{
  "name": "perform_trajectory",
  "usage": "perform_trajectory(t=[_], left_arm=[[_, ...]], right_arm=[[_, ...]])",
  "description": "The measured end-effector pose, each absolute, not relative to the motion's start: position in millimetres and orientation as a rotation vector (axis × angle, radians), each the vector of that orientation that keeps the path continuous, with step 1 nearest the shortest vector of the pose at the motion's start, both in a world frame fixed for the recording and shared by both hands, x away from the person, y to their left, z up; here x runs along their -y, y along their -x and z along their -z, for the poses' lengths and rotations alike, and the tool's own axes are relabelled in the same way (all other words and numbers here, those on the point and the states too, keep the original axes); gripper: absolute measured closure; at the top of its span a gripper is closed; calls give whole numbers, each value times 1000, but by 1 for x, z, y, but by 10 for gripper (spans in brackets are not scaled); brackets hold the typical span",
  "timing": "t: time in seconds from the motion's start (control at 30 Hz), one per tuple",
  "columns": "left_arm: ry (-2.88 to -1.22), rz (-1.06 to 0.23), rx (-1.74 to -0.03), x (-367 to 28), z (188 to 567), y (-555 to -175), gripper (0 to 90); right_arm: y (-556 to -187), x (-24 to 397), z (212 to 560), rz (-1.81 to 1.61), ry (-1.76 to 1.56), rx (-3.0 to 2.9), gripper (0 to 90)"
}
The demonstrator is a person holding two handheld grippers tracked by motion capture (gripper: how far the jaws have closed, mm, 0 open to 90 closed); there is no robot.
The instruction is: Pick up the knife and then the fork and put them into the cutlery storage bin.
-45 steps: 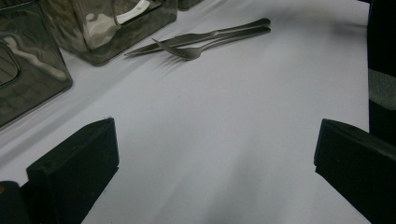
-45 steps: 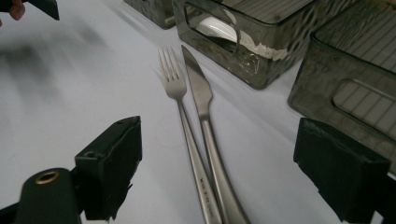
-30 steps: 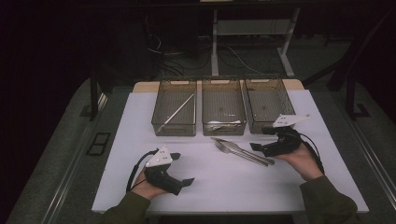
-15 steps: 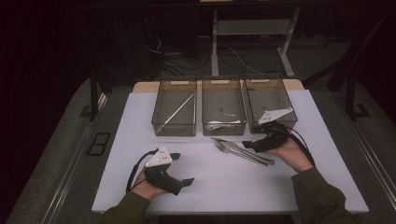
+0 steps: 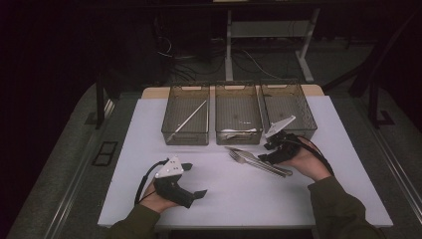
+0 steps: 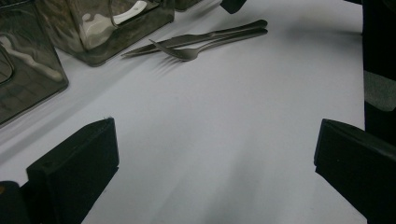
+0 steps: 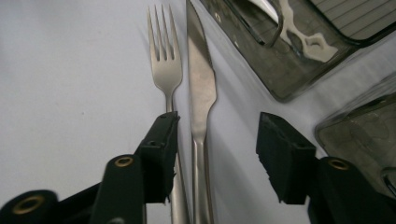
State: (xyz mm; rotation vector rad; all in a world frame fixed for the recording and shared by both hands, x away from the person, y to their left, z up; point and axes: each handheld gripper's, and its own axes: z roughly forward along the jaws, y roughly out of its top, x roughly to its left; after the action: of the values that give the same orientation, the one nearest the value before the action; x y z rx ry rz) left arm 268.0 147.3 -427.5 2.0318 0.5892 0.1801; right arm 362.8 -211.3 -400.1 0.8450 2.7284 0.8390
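A steel fork (image 7: pixel 164 70) and a knife (image 7: pixel 201 88) lie side by side on the white mat (image 5: pixel 234 199), in front of the middle bin. My right gripper (image 7: pixel 219 142) is low over their handles. Its jaws have just been closing and stand apart, with the knife handle between them and a gap left at the right pad. The fork handle runs under the left jaw. From above, the right gripper (image 5: pixel 266 153) sits at the handle end of the fork (image 5: pixel 234 157). My left gripper (image 5: pixel 197 179) rests open on the mat at the front left, nothing between its jaws.
Three smoky see-through bins stand in a row at the back. The left bin (image 5: pixel 185 139) holds a long thin stick (image 5: pixel 191 117). The middle bin (image 5: pixel 238 140) holds a white utensil (image 5: pixel 239 131). The right bin (image 5: pixel 301 130) stands just behind my right hand.
My right gripper has slid left over the mat onto the cutlery handles, and its jaws have narrowed. The left hand has stayed put.
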Motion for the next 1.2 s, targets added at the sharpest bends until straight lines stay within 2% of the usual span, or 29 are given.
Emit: perform_trajectory(t=[0.27,0.5,0.9,1.2], left_arm=[[-2030,-179,-590,-148,428,-268,0],[-2030,-178,-590,-148,428,-268,0],[-2033,-168,-587,-147,428,-268,0],[-2036,-165,-584,-147,428,-268,0]], right_arm=[[-368,207,407,-733,-833,-2809,622],[-373,200,411,-603,-788,-2880,699],[-380,190,416,-484,-736,-2946,760],[-382,179,420,-361,-725,-2987,770]])
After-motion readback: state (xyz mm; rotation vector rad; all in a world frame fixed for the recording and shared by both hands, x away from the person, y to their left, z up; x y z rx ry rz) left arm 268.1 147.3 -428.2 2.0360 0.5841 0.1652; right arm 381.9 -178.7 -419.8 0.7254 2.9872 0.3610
